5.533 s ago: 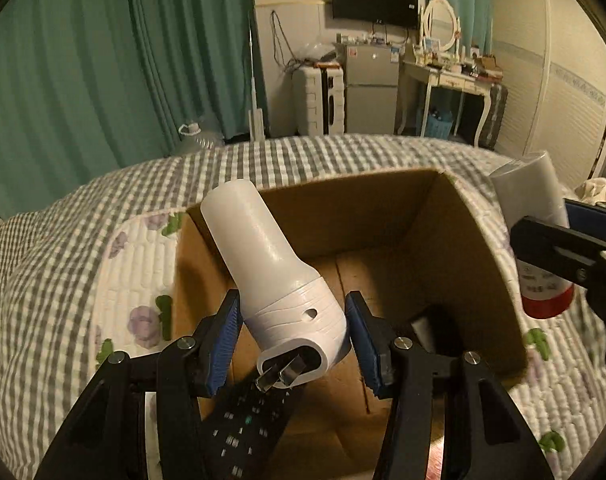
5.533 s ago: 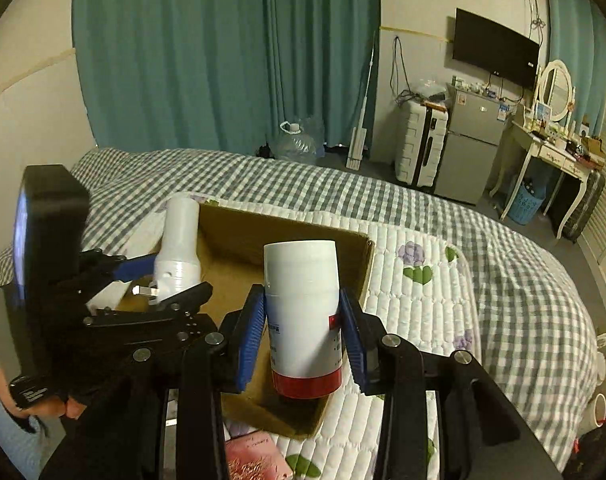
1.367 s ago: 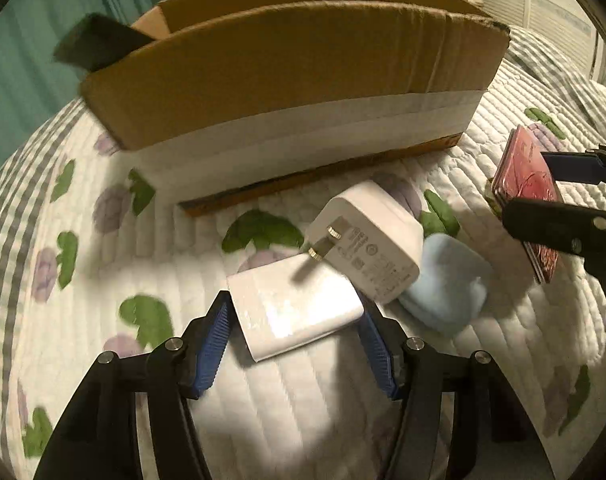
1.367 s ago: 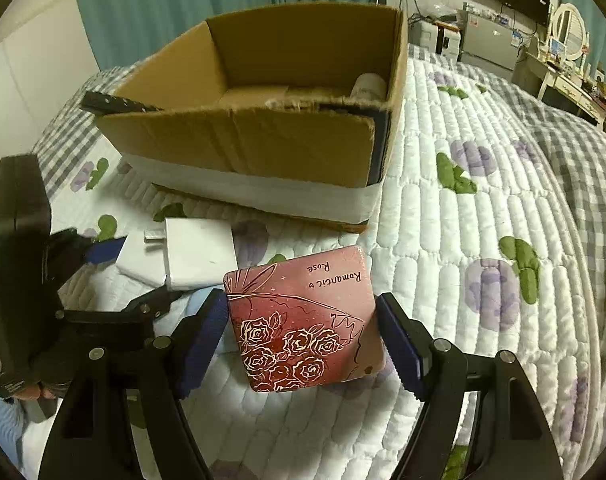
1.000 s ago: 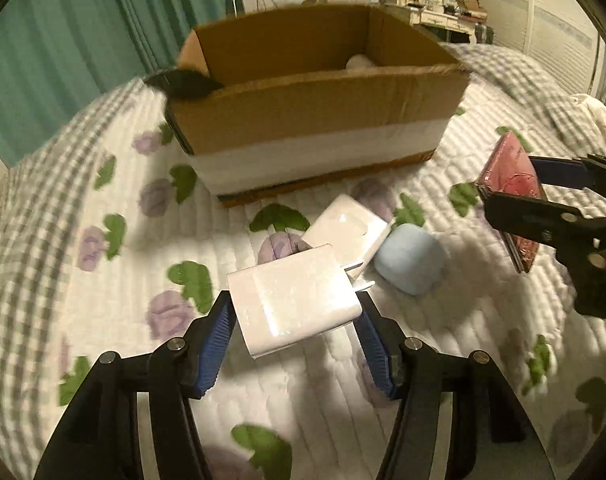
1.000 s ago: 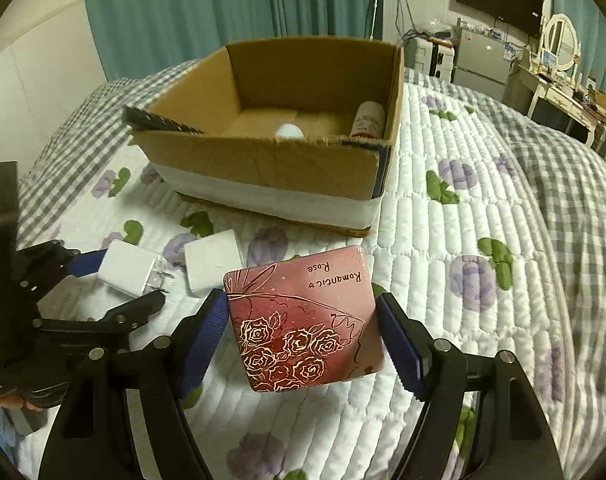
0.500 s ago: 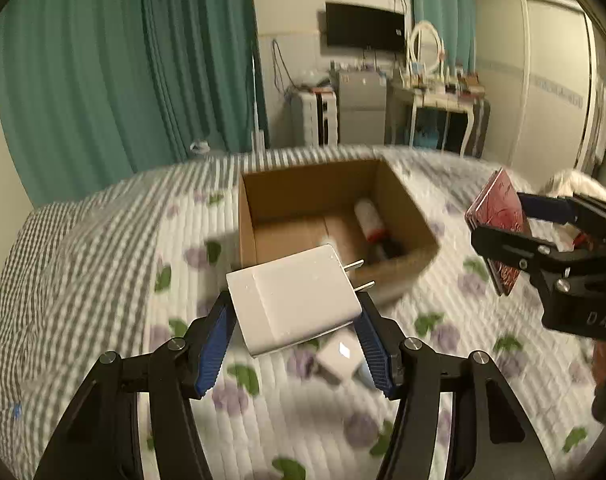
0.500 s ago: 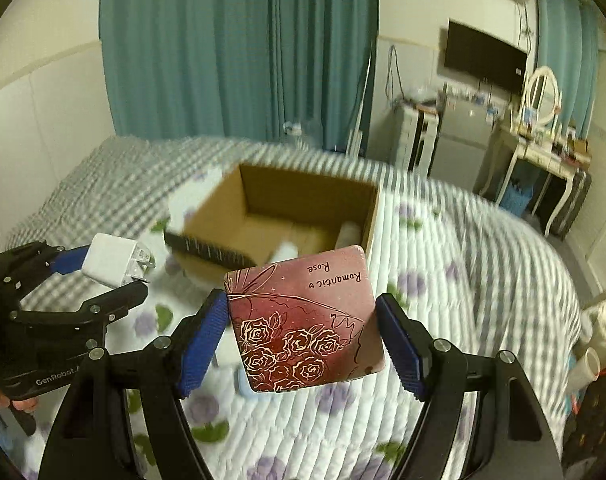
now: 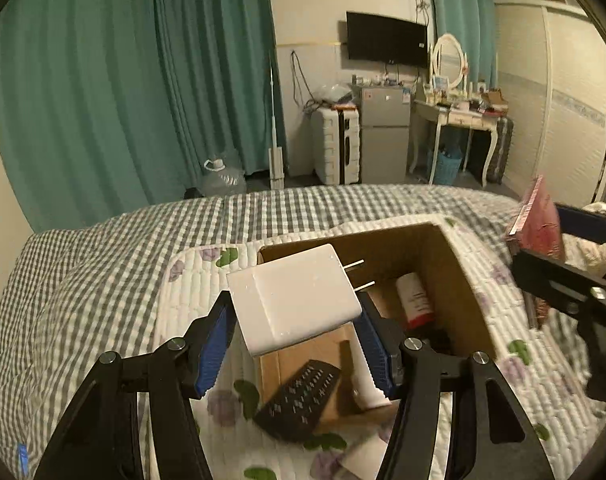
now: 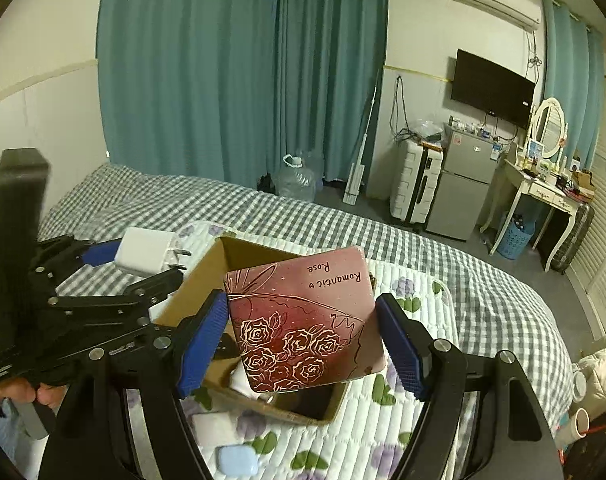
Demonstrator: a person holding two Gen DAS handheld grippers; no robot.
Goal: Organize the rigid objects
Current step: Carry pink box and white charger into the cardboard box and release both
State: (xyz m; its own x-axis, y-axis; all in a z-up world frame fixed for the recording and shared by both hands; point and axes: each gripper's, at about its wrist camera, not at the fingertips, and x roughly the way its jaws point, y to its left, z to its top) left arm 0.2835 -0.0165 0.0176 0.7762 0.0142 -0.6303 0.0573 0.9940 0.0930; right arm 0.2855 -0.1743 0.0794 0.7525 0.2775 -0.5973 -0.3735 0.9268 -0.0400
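Note:
My left gripper (image 9: 295,336) is shut on a white plug charger (image 9: 293,304), prongs pointing away, held above the near left corner of an open cardboard box (image 9: 459,276) on the bed. My right gripper (image 10: 303,344) is shut on a red rose-print box (image 10: 303,320) marked "Romantic Rose", held above the same cardboard box (image 10: 207,272). Each gripper shows in the other's view: the red box (image 9: 537,224) at right, the charger (image 10: 145,256) at left. Inside the cardboard box lie a red-and-white bottle (image 9: 415,300), a white cylinder (image 9: 365,376) and a black remote (image 9: 299,400) leaning over the near wall.
The box sits on a quilted flower-print pad (image 9: 191,288) over a checked bedspread (image 9: 83,280). A second white charger (image 9: 363,460) and a pale blue case (image 10: 237,460) lie on the pad by the box. Teal curtains, fridge, suitcase and dressing table stand beyond the bed.
Both grippers have picked their objects off the quilt, risen, and moved forward until they hover over the cardboard box. Earlier, the white cylinder and the bottle went into the box.

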